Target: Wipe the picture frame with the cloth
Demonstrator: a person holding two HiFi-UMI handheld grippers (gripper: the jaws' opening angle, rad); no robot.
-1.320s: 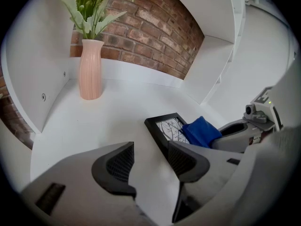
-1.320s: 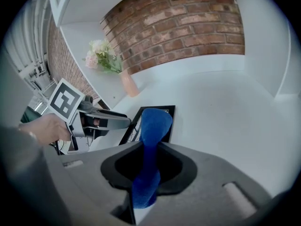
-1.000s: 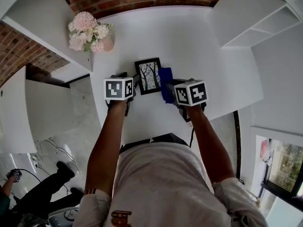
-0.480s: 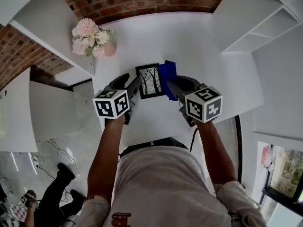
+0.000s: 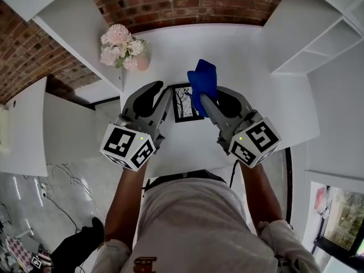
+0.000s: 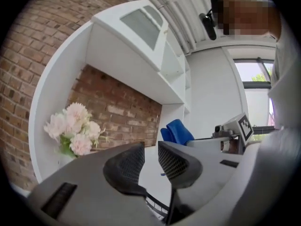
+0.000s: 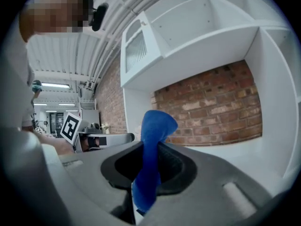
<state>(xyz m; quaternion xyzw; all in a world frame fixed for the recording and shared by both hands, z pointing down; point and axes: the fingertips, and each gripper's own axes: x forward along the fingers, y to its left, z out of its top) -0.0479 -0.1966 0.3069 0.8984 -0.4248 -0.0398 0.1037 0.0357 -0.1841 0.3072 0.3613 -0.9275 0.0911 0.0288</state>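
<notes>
A black picture frame (image 5: pixel 183 110) with a tree print lies flat on the white table (image 5: pixel 250 56). Both grippers hang above it and hide part of it. My right gripper (image 5: pixel 211 98) is shut on a blue cloth (image 5: pixel 203 78), which sticks up out of the jaws and also hangs below them (image 7: pixel 155 126). To the frame's left, my left gripper (image 5: pixel 159 92) is raised and pointing level. Its jaws are closing, with a narrow gap and nothing between the pads (image 6: pixel 171 161). In the left gripper view the blue cloth (image 6: pixel 178 132) shows to the right.
A pink flower bouquet (image 5: pixel 122 47) in a pot stands at the table's back left, against the brick wall (image 5: pixel 187 1). White shelves (image 5: pixel 318 33) rise on the right and a white cabinet (image 5: pixel 74 21) on the left. The table's front edge is near the person's body.
Both grippers have risen from the table toward the camera. The right one carried the blue cloth up from beside the frame. The left jaws have narrowed.
</notes>
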